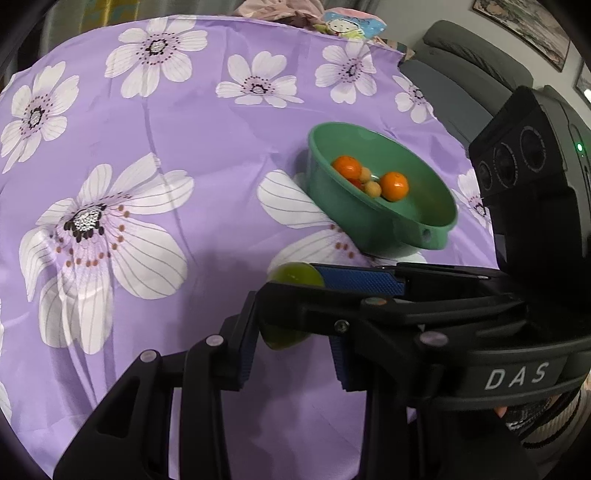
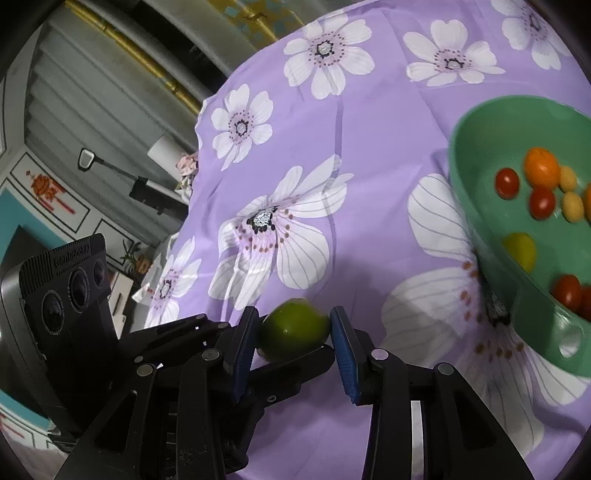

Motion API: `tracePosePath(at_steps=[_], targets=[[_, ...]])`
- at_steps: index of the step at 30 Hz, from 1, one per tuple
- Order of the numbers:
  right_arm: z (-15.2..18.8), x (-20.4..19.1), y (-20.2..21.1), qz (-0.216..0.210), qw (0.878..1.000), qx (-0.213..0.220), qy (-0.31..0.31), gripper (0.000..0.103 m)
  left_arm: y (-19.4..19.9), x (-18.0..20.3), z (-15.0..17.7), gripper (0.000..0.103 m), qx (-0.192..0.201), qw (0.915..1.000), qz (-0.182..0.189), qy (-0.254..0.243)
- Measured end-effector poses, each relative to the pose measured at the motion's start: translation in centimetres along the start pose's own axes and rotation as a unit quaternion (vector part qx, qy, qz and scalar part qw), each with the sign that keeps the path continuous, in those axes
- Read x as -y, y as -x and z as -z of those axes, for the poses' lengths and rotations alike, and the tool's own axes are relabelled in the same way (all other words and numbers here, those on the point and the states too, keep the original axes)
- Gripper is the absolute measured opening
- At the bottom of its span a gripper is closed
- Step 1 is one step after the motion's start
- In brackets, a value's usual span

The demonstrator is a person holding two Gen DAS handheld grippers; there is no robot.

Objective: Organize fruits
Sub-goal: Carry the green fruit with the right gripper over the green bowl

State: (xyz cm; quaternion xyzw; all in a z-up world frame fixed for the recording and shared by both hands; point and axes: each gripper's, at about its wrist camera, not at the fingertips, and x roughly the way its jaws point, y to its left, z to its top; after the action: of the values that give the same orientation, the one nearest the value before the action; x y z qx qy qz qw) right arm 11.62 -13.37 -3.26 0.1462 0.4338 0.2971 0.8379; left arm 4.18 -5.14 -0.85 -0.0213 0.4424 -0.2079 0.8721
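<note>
A green lime [image 2: 293, 328] sits between the blue pads of my right gripper [image 2: 295, 332], which is shut on it just above the purple flowered cloth [image 2: 369, 155]. In the left wrist view the lime [image 1: 295, 275] is partly hidden by the right gripper [image 1: 354, 284], which crosses in from the right. My left gripper [image 1: 291, 354] is open around that spot, its pads either side of the lime and the other gripper. A green bowl [image 1: 369, 225] holds oranges [image 1: 394, 185], small yellow fruits and cherry tomatoes [image 2: 542, 203]; the bowl [image 2: 476, 199] lies right of the lime.
The cloth-covered table's far edge [image 1: 258, 20] has soft items behind it. A grey sofa [image 1: 461, 74] stands at the right. The cloth's left edge [image 2: 199, 122] drops off toward a wall with cabinets.
</note>
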Motion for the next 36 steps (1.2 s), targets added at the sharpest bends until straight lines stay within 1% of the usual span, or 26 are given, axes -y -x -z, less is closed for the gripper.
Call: tracePosePath(at_steps=[6,14,22,36], targets=[[0.5,0.3,1.8,0.006,1.0,0.015,-0.008,0.042,0.4,1.6,0.0,0.034,0.004,0.9998,0.009,-0.02],[0.7,0.2,4.1,0.009,0.999,0.045,0.002,0.042,1.5,3.5,-0.7,0.034,0.022,0.9989,0.011,-0.039],[0.9,0.7,5.6,-0.008,0.998,0.062,-0.007,0.041,2.1,4.9,-0.9,0.034,0.027,0.9985,0.006,-0.048],[0.5,0.7,8.1,-0.012,0.996,0.092,0.009,0.041,2.9,7.0,-2.3,0.034,0.046,0.9968,-0.001,-0.066]])
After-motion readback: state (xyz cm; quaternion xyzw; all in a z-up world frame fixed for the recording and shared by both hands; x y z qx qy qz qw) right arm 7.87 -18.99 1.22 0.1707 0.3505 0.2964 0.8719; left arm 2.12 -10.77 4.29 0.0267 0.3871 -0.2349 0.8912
